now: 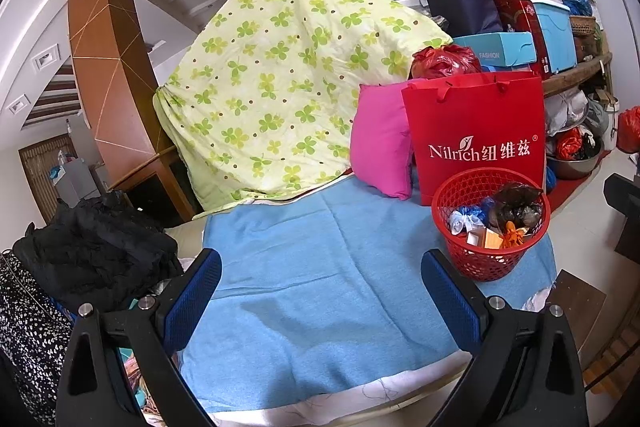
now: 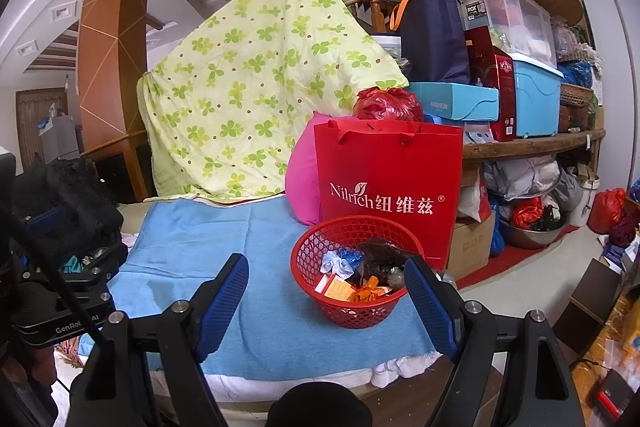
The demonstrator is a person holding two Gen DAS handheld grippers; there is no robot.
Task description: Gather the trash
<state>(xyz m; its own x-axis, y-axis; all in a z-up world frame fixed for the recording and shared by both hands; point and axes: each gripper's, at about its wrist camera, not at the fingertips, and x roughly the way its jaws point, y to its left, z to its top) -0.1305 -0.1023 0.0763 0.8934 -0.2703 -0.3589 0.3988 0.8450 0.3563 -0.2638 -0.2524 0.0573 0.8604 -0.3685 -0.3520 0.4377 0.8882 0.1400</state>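
Red basket [image 2: 356,291] of trash sits before red bag [image 2: 390,183], beside pink pillow [image 2: 302,183].

Both wrist views low, facing forward over blue cloth [image 1: 320,287], sharing red basket [image 2: 312,259], right view nearer

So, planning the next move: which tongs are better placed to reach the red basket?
Right tongs: the red basket sits between their open fingers. From the left tongs it lies off to the right.
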